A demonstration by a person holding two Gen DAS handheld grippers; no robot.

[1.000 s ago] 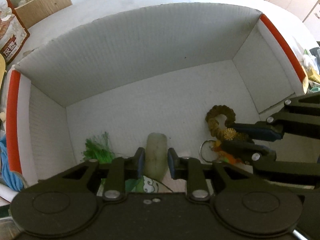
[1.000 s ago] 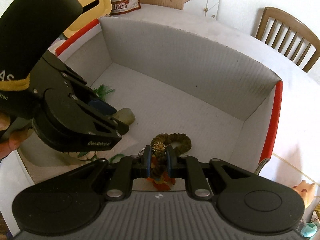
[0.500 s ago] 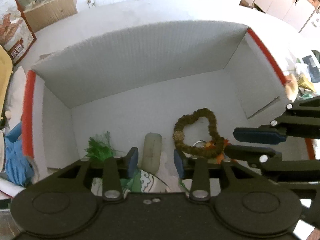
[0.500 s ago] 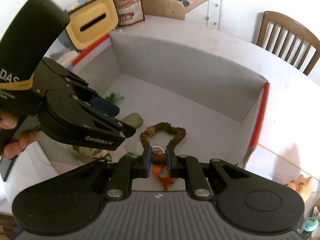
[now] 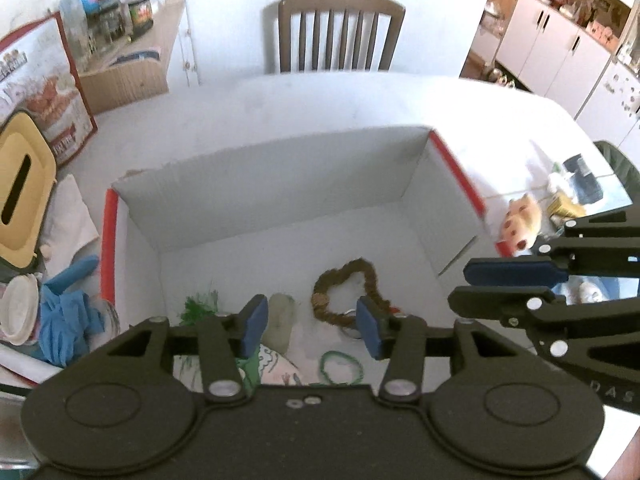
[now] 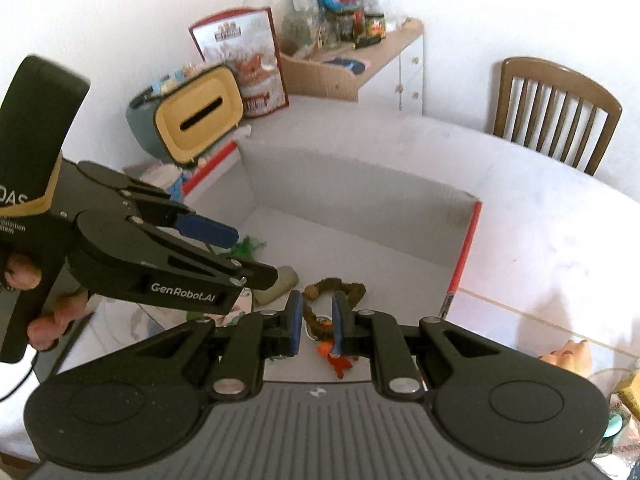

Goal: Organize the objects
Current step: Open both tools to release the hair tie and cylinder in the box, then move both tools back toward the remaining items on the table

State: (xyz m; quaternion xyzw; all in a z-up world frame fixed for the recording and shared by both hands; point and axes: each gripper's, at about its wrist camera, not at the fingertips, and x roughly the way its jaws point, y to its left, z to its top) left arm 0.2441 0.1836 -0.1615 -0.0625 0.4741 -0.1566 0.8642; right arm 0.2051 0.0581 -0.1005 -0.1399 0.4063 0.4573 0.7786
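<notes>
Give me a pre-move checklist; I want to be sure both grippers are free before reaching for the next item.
1. Left gripper open, holding nothing: ok.
2. Right gripper open, holding nothing: ok.
3. Brown braided cord loop lying on the floor of the white cardboard box with red edges: ok.
4. Pale green oblong piece in box: ok.
5. Both grippers above box rim: ok.
6. Next item chosen: cannot tell.

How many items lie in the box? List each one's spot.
5: green tuft at left; pale oblong piece beside it; brown braided keychain centre; green band in front; patterned cloth behind left gripper. More may hide.
</notes>
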